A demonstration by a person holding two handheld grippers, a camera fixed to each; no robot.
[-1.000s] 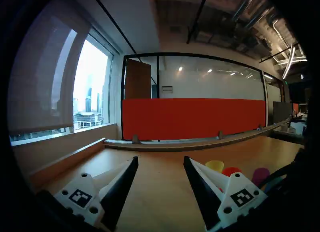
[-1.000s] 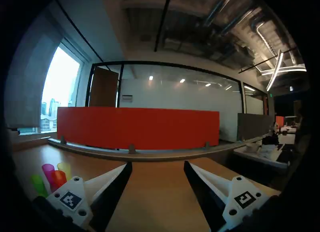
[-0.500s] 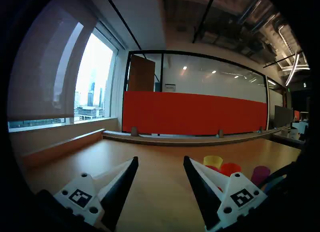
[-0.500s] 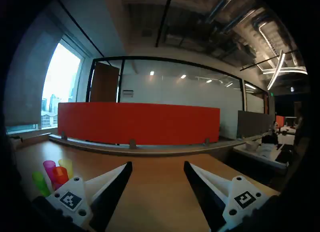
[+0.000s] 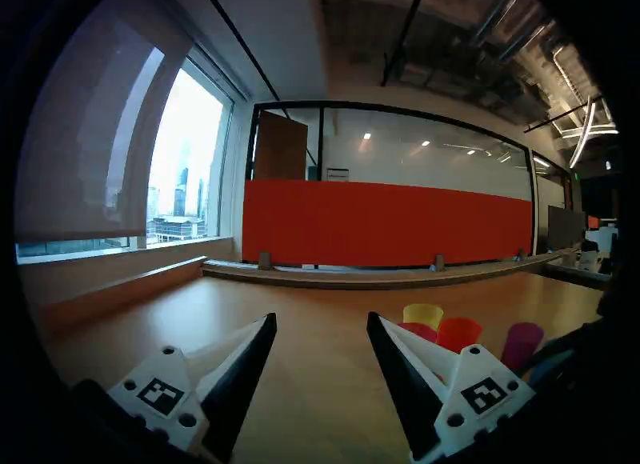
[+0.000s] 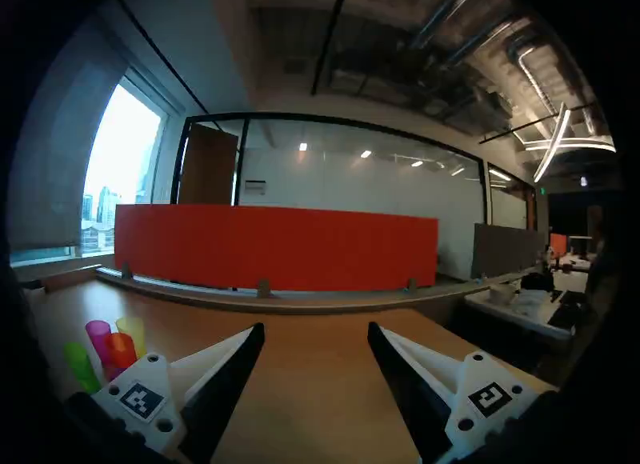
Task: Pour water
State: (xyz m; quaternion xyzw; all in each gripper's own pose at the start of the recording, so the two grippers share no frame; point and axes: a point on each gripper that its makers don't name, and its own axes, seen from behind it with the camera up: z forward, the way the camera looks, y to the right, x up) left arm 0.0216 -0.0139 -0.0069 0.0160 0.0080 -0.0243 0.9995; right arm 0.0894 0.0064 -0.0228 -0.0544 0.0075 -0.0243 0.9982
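Note:
Several coloured plastic cups stand on a wooden table [image 5: 320,368]. In the left gripper view a yellow cup [image 5: 422,314], an orange cup [image 5: 459,332] and a purple cup [image 5: 522,343] sit at the lower right, partly behind my left gripper's right finger. My left gripper [image 5: 318,328] is open above the table with nothing between its fingers. In the right gripper view a green cup [image 6: 80,365], a purple cup [image 6: 98,337], an orange cup [image 6: 122,349] and a yellow cup [image 6: 132,330] cluster at the lower left. My right gripper [image 6: 314,336] is open and holds nothing.
A red partition [image 5: 384,224] runs along the table's far edge, with a glass wall behind it. A window [image 5: 180,176] and a wooden ledge [image 5: 112,292] line the left side. Other desks [image 6: 528,300] stand off to the right.
Both views shifted slightly as the hands moved; the cups sit a little higher and nearer in the left gripper view. Both grippers stayed open.

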